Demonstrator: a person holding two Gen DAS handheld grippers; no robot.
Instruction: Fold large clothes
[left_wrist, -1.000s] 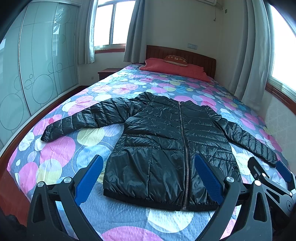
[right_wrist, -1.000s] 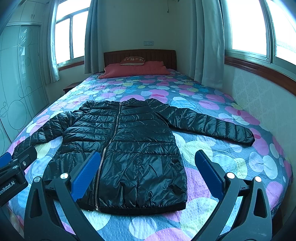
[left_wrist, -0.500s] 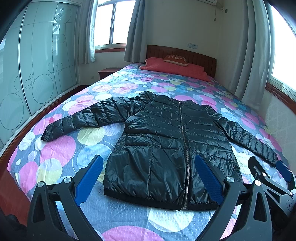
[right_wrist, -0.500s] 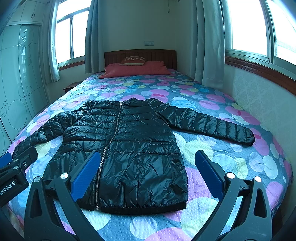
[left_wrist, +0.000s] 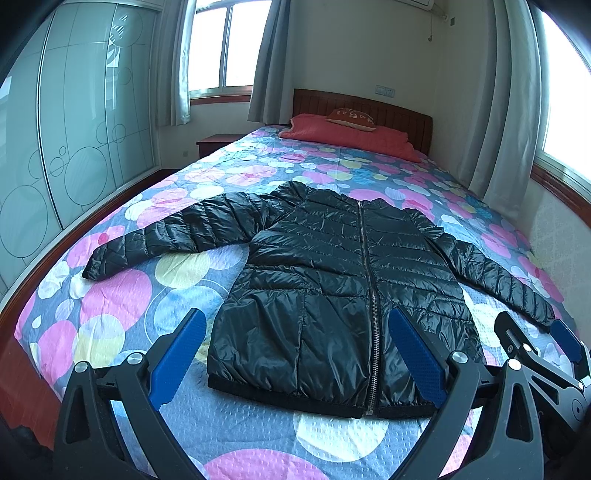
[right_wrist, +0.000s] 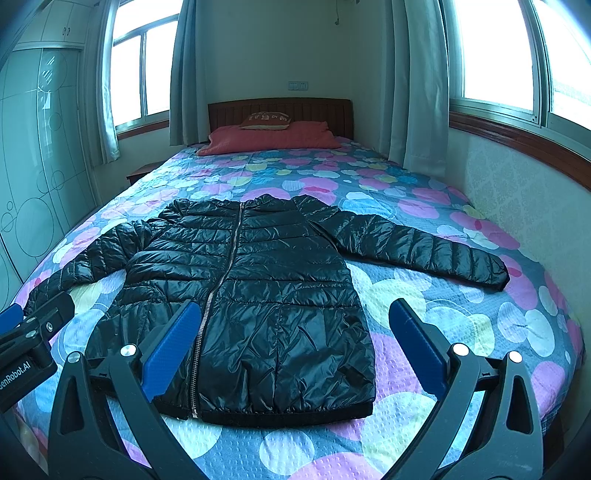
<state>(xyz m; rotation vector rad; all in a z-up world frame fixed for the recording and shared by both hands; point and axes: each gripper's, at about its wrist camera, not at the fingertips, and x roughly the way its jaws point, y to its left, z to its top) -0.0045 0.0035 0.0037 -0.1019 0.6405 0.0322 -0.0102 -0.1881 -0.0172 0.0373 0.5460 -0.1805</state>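
Note:
A shiny black puffer jacket lies flat and zipped on the bed, both sleeves spread outward; it also shows in the right wrist view. My left gripper is open and empty, held above the jacket's hem. My right gripper is open and empty, also above the hem. The right gripper shows at the lower right of the left wrist view. The left gripper shows at the left edge of the right wrist view.
The bed has a bubble-patterned cover. A red pillow lies by the wooden headboard. A glass wardrobe stands on the left, a wall with windows runs close on the right, a nightstand at the far left.
Both views shift very slightly; the jacket sits a touch higher in the left wrist frame. The jacket itself has not moved and both grippers stay open.

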